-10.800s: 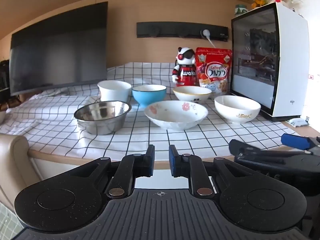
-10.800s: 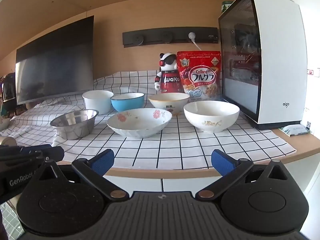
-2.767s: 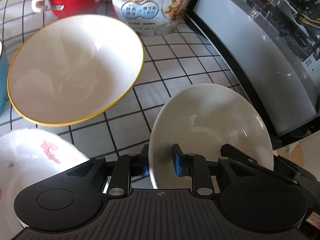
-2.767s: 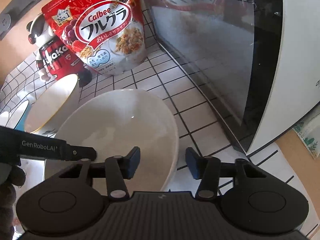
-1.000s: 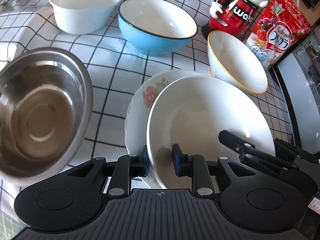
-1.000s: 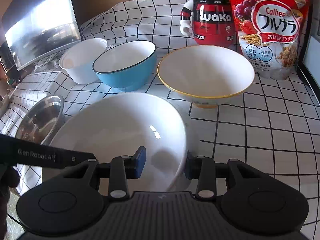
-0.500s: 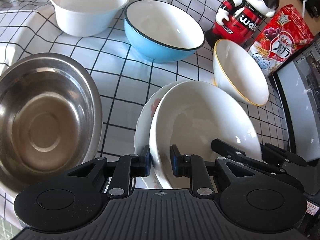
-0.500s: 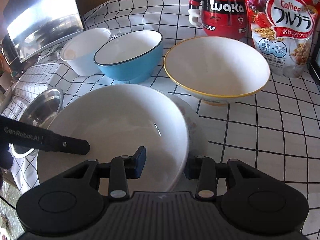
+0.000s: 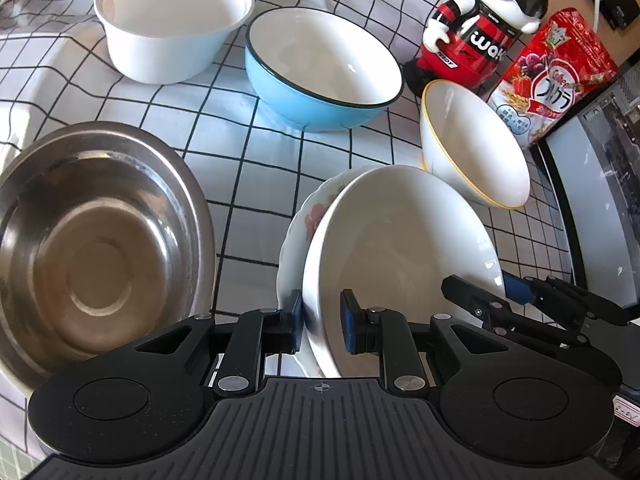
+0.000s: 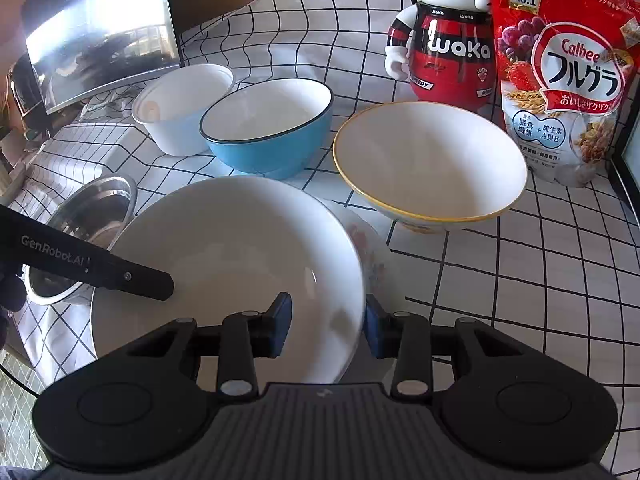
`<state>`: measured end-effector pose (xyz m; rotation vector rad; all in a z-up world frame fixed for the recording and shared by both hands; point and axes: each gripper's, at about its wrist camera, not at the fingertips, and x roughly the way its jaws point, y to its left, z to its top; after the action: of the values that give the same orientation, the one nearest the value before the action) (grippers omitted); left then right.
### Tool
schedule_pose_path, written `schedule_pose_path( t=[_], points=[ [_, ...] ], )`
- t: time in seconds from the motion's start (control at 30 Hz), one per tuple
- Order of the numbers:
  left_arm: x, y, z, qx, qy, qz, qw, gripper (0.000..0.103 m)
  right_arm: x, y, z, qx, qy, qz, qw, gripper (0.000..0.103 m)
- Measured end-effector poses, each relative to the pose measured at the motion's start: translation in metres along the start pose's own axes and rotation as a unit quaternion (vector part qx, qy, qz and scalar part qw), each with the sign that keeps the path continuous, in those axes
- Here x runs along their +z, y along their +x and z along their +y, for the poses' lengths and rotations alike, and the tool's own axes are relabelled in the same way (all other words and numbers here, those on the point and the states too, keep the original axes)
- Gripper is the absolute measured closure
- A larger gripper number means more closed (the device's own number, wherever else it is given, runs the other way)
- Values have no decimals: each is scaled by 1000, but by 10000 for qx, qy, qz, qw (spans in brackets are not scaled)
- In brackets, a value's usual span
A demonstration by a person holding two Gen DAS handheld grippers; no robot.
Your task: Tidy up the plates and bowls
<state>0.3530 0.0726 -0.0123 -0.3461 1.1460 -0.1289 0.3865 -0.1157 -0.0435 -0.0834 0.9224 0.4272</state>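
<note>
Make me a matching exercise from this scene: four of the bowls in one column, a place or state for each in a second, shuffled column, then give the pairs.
Things:
1. plain white ceramic bowl
2. stainless steel bowl
3. blue bowl with dark rim
4. white bowl with yellow rim

Places or states:
A. in front of the red cereal bag
B. between the white plastic tub and the toy robot figure
C. sits inside the floral dish
D. alone on the checked cloth, at the left

Pairs: 1-C, 2-D, 3-B, 4-A
</note>
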Motion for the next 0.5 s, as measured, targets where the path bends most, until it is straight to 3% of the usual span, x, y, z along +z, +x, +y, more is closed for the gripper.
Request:
schedule_pose_path(
  t=[0.23, 0.33, 0.5],
  points=[
    [2, -5, 1, 86, 83, -14, 9999, 82, -6, -1, 1, -139, -94, 1, 9999, 65],
    [4, -12, 0, 311, 205, -101, 9993, 82, -7, -2, 0, -131, -110, -9, 9999, 65],
    [7, -14, 0, 188, 246, -86, 9995, 82, -8, -4, 1, -81, -127, -15, 9999, 65]
  ],
)
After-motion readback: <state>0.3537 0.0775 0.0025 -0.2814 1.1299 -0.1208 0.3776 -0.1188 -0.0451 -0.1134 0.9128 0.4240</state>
